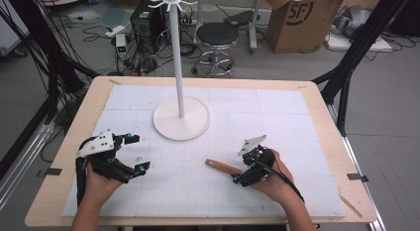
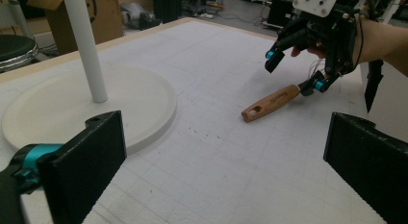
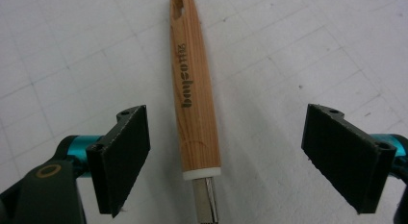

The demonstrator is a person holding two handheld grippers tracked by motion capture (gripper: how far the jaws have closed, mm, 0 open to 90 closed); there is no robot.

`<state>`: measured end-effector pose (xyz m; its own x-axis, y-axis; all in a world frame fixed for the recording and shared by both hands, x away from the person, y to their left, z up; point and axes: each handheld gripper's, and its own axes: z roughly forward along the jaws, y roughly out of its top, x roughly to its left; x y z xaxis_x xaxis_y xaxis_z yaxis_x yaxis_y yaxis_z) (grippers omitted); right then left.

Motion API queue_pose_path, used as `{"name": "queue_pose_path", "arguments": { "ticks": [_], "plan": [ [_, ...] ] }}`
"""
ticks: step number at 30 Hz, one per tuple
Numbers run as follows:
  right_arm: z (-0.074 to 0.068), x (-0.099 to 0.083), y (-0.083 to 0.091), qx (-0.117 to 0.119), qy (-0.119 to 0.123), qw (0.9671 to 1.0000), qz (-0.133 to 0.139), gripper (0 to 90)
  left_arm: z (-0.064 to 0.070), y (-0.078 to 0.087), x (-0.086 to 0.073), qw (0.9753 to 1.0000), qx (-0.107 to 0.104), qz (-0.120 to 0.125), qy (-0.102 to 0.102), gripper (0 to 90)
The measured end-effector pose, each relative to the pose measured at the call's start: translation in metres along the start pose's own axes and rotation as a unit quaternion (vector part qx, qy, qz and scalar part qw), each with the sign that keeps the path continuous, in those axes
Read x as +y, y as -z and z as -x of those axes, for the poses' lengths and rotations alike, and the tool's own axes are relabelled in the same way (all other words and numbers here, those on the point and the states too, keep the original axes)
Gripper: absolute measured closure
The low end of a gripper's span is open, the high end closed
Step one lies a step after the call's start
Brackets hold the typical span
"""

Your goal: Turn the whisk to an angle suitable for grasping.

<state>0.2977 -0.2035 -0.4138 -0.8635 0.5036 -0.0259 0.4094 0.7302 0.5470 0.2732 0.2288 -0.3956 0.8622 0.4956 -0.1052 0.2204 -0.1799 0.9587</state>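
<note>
Lighting pretty even, soft overhead stuff, no harsh glare. White gridded foam mat (image 1: pixel 277 117) on table reads bright, slightly washed out in high view. Shadows faint, short, sitting right under round white stand base (image 1: pixel 181 122). High view kinda low-res, soft all over. Right gripper view sharp on brown wooden tool handle (image 3: pixel 195 96); near black fingers (image 2: pixel 84 161) in left gripper view a bit blurry.

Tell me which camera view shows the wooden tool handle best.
The right gripper view: the wooden handle lies close up between the open jaws, showing its grain, printed lettering, hanging hole and metal ferrule. The left gripper view shows the handle small and slanted, below the right gripper. The high view gives a short brown stub.
</note>
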Motion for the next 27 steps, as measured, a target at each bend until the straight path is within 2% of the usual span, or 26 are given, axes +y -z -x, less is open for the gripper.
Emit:
{"name": "queue_pose_path", "arguments": {
  "ticks": [2,4,8,13,17,22,23,27],
  "plan": [
    [-0.0002,0.0009,-0.0014,-0.002,0.0,1.0,-0.007,21.2,-0.0003,0.0002,-0.0001,1.0,0.0,0.001,-0.001,1.7],
    [0.0003,0.0012,-0.0018,0.003,0.007,0.9998,-0.016,29.2,-0.0007,0.0006,-0.0002,1.0,0.001,0.0,-0.001,1.7],
    [-0.0018,0.0015,-0.0033,0.005,0.021,0.9993,-0.031,39.5,-0.0008,0.0003,-0.0007,1.0,0.001,0.0,0.0,1.7],
    [-0.0054,0.0038,-0.0049,0.007,0.034,0.9985,-0.043,45.7,-0.0009,0.0002,-0.0009,1.0,0.001,0.0,0.001,1.7],
    [-0.0069,0.0041,-0.0096,0.01,0.044,0.9967,-0.068,50.7,-0.0013,0.0009,-0.0011,1.0,0.002,-0.001,0.0,1.7],
    [-0.0053,0.0046,-0.0102,0.016,0.042,0.9964,-0.071,57.1,-0.002,0.0011,-0.0019,1.0,0.003,-0.001,0.002,1.7],
    [-0.0043,0.0046,-0.0104,0.025,0.042,0.9962,-0.072,59.0,-0.002,0.0011,-0.0019,1.0,0.003,-0.001,0.002,1.7],
    [-0.0019,0.0047,-0.0092,0.029,0.041,0.9958,-0.076,59.0,-0.0024,0.0018,-0.002,1.0,0.003,0.002,0.003,1.7]
  ]
}}
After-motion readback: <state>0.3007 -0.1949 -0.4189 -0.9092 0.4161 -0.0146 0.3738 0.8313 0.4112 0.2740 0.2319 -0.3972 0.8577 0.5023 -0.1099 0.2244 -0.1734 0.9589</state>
